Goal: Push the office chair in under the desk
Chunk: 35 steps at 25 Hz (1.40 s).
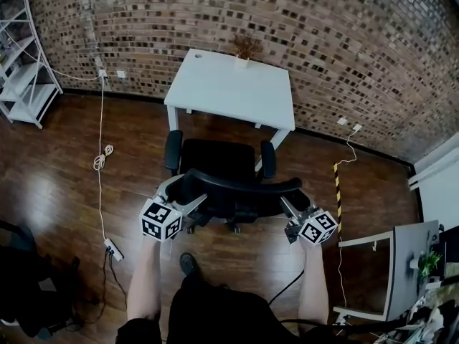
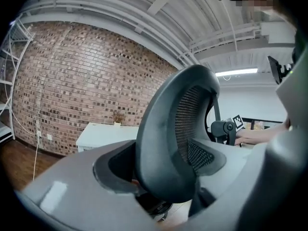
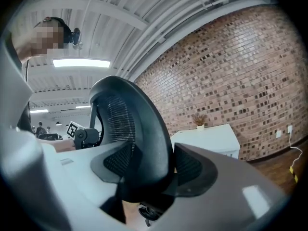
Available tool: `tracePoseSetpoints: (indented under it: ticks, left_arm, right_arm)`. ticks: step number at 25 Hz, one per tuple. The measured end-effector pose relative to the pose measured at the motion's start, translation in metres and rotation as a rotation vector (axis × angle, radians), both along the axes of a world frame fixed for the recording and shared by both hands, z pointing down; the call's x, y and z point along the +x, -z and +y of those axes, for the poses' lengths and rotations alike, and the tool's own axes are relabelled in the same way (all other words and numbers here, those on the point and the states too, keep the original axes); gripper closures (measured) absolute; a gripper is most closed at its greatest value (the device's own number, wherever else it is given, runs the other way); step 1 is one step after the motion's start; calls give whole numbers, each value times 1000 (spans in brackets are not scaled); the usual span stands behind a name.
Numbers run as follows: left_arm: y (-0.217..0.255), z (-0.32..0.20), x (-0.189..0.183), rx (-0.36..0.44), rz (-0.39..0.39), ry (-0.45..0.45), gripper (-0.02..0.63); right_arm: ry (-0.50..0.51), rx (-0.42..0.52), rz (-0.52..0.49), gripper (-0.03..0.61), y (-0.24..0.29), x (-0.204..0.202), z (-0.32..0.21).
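Note:
A black mesh office chair (image 1: 219, 156) stands on the wood floor just in front of the white desk (image 1: 229, 88), its seat facing the desk. Its curved backrest (image 1: 244, 186) is nearest me. My left gripper (image 1: 188, 190) is shut on the backrest's left end and my right gripper (image 1: 287, 205) on its right end. In the left gripper view the backrest rim (image 2: 163, 143) sits pinched in the left gripper (image 2: 161, 177), with the desk (image 2: 103, 134) beyond. The right gripper view shows the rim (image 3: 139, 134) clamped in the right gripper (image 3: 144, 172).
A small potted plant (image 1: 245, 49) stands on the desk's far edge against the brick wall. A white shelf (image 1: 21, 70) is at the far left. A cable (image 1: 100, 156) and power strip (image 1: 112, 248) lie left of the chair. Another desk (image 1: 401, 264) stands at lower right.

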<state>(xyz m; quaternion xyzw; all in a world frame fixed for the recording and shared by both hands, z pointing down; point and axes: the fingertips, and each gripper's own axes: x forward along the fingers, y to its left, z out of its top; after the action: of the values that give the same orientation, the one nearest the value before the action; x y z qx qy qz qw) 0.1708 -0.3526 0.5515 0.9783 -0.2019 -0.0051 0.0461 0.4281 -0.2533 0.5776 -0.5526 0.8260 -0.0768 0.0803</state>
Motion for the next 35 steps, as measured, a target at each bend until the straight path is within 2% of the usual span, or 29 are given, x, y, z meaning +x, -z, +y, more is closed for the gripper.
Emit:
tracePoseSetpoints:
  ticks: [13,18,25,35]
  left_arm:
    - [-6,-93,8,-10,4,-40,189]
    - [-12,-120,36,-26,11,-47,189]
    - [-19,-162,64,-19,18,-59,190]
    - [-32,-231,76,-31,41,-78,192]
  right_arm:
    - [-58,1,-6,307,-19,12,-81]
    - [-61,-17,-4,308,-24,36,-105]
    - [-69,4,5,307,-24,55,-140]
    - [-92,4,41,305,-18,54,-190]
